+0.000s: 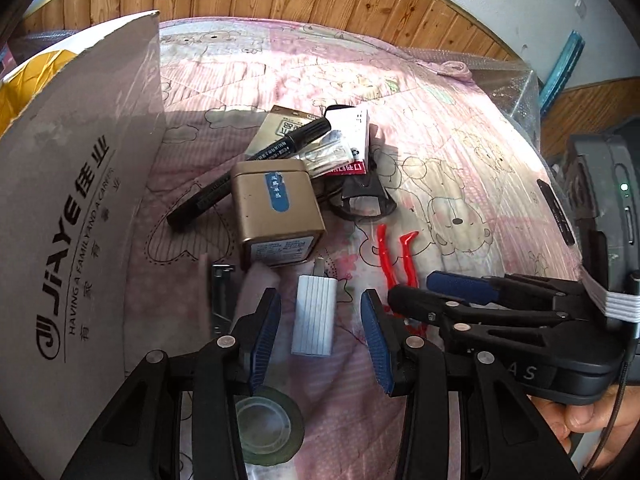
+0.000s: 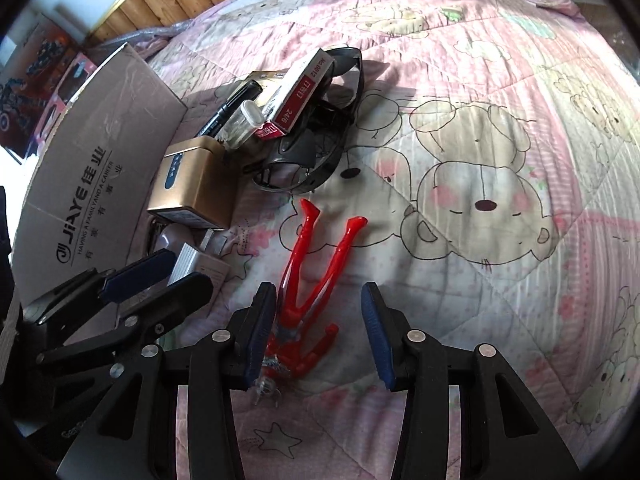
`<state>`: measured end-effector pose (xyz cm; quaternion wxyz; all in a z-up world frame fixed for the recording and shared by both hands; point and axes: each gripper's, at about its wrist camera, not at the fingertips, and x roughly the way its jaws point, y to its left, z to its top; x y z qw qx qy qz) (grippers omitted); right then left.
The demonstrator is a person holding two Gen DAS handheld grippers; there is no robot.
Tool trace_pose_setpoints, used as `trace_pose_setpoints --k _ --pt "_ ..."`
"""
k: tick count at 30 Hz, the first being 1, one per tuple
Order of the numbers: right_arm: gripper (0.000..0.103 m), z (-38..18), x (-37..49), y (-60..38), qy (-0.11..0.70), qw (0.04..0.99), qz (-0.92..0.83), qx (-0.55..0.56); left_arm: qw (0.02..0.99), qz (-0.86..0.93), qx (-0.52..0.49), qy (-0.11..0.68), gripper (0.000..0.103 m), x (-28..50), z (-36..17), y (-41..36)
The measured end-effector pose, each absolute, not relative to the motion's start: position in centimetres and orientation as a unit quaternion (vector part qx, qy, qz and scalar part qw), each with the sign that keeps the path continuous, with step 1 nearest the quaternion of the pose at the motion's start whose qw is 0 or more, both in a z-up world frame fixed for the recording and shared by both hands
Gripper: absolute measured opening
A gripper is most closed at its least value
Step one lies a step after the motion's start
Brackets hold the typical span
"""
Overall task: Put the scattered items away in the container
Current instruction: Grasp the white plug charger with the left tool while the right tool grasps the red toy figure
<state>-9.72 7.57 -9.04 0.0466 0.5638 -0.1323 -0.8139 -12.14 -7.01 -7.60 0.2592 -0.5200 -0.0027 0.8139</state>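
Nearest the left wrist camera, a roll of clear tape [image 1: 267, 426] is seen lying under the left gripper [image 1: 320, 320], whose jaws stand apart on either side of a white charger plug [image 1: 314, 316], not yet touching it. The right gripper [image 2: 318, 326] is likewise held apart over a red toy figure [image 2: 316, 280], with nothing clamped. Further out, a gold tin [image 1: 276, 210], a black marker [image 1: 248, 172], a staple box [image 2: 298, 94], a clear vial [image 2: 242, 124] and dark goggles [image 2: 320, 148] are observed heaped on the pink quilt [image 2: 500, 140]. The cardboard box [image 1: 76, 232] stands beside them at the left. No item can be seen inside it; the tidying is judged barely begun.
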Motion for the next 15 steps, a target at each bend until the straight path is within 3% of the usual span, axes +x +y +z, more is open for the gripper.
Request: trace_pose_setpoints --k 4,9,11,13,15 --pt "0.045 -9.7 -9.0 7.5 -0.133 0.075 -0.805 0.573 0.264 0.801 -0.537 -0.007 0.041 -12.7 -8.5 -6.8" --pt "0.046 -10.0 -9.2 7.0 -0.125 0.083 -0.808 0.569 0.248 0.810 -0.531 0.025 0.023 -13.8 -9.6 -5.5" --pt "0.045 -10.2 -9.4 6.8 -0.122 0.082 -0.815 0.561 0.245 0.809 -0.533 0.023 0.023 -14.1 -9.4 -5.5" --pt "0.036 -10.2 -9.2 6.3 -0.105 0.074 -0.821 0.556 0.236 0.812 -0.534 0.023 0.023 -14.0 -9.0 -5.9" --pt "0.033 -10.1 -9.1 6.0 -0.098 0.069 -0.825 0.552 0.227 0.814 -0.534 0.014 0.023 -13.9 -8.4 -6.4"
